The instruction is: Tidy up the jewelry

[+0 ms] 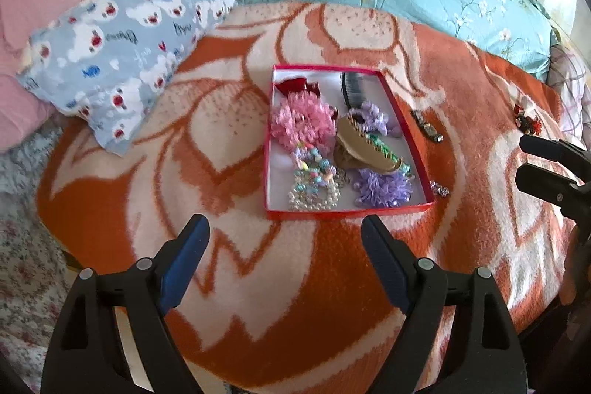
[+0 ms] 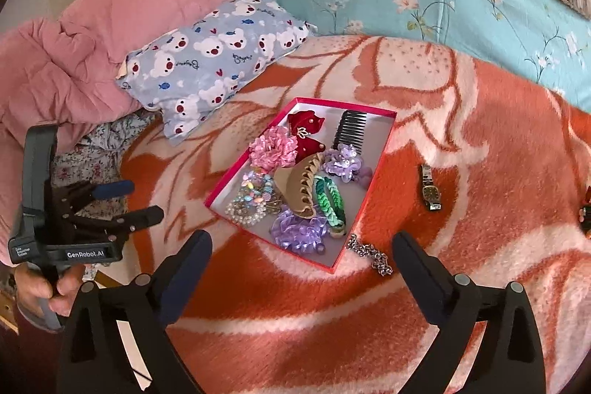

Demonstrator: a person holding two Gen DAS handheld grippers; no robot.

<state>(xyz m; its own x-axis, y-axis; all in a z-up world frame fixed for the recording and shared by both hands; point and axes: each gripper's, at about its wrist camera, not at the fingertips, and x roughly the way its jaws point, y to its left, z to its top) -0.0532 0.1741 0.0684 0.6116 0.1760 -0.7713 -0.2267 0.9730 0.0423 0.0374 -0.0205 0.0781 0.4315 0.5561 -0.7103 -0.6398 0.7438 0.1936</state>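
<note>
From my left wrist view, my left tongs gape wide and empty at bottom centre; the red box sits mid-frame, crammed with frilly scrunchies. From my right, my right tongs spread wide too; the slinky metal chain could snag the fuzzy blanket, or the wristwatch could slip.

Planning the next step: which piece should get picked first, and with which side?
Probably the right hand-held gripper, open and empty, drops onto the silver chain lying outside the red box by its near corner. It's the nearest loose piece; the watch lies farther out.
</note>
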